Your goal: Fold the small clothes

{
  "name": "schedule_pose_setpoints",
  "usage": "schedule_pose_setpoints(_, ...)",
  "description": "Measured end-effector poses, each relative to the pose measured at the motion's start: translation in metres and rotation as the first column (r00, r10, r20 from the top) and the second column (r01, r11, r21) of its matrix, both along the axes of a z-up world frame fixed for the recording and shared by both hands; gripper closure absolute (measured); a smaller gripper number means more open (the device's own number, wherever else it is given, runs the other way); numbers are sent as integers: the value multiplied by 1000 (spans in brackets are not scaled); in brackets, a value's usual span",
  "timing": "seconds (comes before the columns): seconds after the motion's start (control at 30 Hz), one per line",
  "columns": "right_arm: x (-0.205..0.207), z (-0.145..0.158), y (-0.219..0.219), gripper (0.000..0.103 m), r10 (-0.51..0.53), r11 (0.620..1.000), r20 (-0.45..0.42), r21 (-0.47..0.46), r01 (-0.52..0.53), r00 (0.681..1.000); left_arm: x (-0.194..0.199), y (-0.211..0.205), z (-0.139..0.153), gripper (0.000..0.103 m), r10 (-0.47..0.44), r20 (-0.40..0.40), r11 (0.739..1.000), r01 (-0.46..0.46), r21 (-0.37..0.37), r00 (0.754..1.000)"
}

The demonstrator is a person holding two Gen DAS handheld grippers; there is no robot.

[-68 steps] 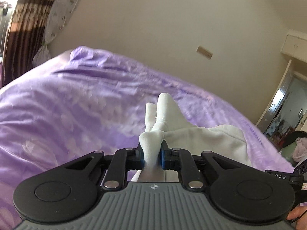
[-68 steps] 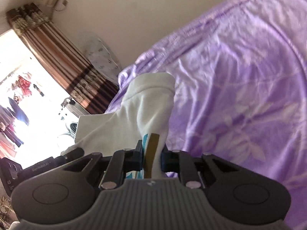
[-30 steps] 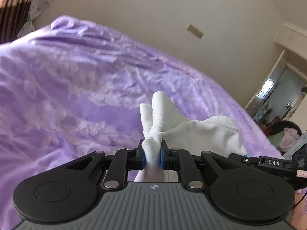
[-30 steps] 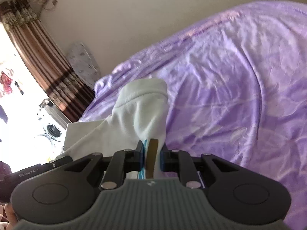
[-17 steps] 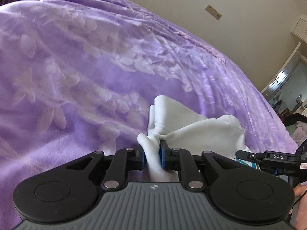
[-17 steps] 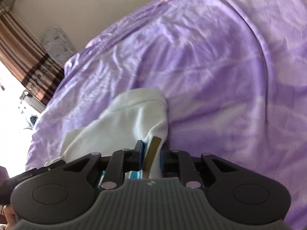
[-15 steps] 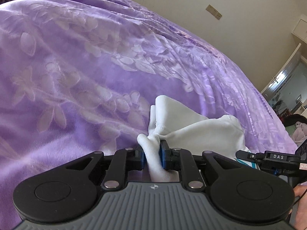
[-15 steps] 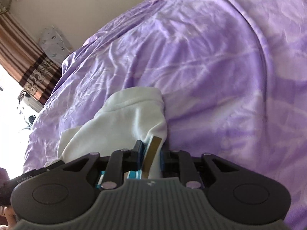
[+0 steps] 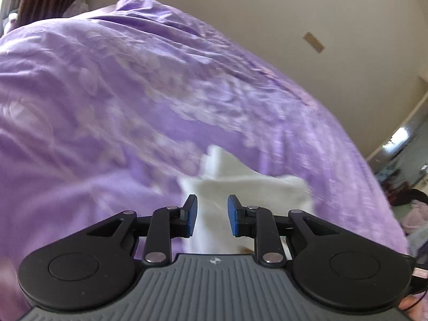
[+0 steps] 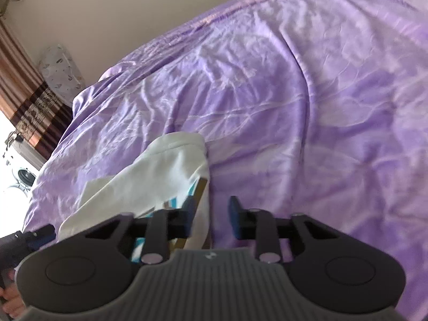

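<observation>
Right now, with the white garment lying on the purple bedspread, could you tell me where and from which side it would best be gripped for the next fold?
Probably the near right edge of the white garment, by the striped print, approached from the right gripper side. That edge lies loose near its opening fingers, over flat purple bedspread.

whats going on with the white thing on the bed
A person is folding a small white garment on a purple bedspread, one hand-held gripper in each hand. The left hand-held gripper and right hand-held gripper are both opening, pads clear of the cloth, which lies on the bed.
</observation>
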State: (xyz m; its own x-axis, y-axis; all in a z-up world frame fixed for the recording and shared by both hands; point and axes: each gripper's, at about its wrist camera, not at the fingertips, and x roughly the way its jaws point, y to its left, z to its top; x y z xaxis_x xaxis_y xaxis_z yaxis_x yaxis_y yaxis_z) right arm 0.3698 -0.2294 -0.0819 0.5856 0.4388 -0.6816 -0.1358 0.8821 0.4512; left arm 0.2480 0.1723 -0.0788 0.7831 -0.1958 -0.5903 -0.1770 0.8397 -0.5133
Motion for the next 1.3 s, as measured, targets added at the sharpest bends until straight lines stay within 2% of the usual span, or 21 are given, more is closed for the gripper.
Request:
schedule_pose_setpoints(0.1, -24, 9, 7, 91, 63, 997, 17, 42, -63, 998, -12, -30, 3, 77, -61, -13, 997, 62, 47, 998)
schedule_pose_setpoints(0.17, -38, 9, 17, 91, 99, 995, 23, 25, -99, 995, -15, -44, -3, 79, -93, -62, 990, 99, 99, 994)
schedule_pose_setpoints(0.23, -47, 4, 23, 91, 110, 994, 19, -18, -110, 994, -15, -48, -15, 81, -77, -106, 987, 91, 129, 991)
schedule_pose_setpoints(0.27, -50, -2, 23, 91, 103, 994, 10, -37, -103, 995, -13, -47, -20, 83, -70, -123, 986, 87, 141, 990)
schedule_pose_setpoints(0.3, -50, -8, 23, 91, 98, 994, 5, -44, -98, 995, -11, -46, -27, 92, -63, -145, 983, 87, 161, 987)
schedule_pose_setpoints(0.37, -49, -21, 22, 94, 101, 993, -17, -60, -102, 995, -11, -40, -37, 96, -54, -170, 985, 80, 150, 984)
schedule_pose_setpoints(0.43, -47, -27, 20, 94, 88, 995, -40, -44, -90, 995, -14, -35, -37, 96, -43, -172, 990, 65, 124, 984)
schedule_pose_setpoints(0.67, -73, -8, 11, 86, 73, 995, -25, -60, -74, 997, -44, -42, -11, 94, -39, -150, 984, 64, 168, 988)
schedule_pose_setpoints(0.8, -97, 4, 8, 86, 80, 996, -19, -48, -81, 997, -66, -57, 9, 94, -56, -114, 972, 80, 220, 992)
schedule_pose_setpoints(0.93, -122, 18, 9, 86, 105, 991, 12, -87, -104, 994, -85, -70, 19, 94, -85, -111, 957, 112, 269, 990)
schedule_pose_setpoints(1.1, -150, 23, 8, 85, 127, 982, 24, -147, -122, 992, -103, -77, 9, 94, -96, -154, 953, 136, 272, 983)
schedule_pose_setpoints(1.23, -163, 9, 6, 82, 131, 976, -13, -173, -132, 991, -105, -82, -9, 94, -92, -192, 938, 150, 313, 977)
schedule_pose_setpoints(1.3, -165, -2, 7, 82, 140, 970, -19, -199, -141, 990, -104, -82, -21, 89, -87, -219, 932, 157, 326, 972)
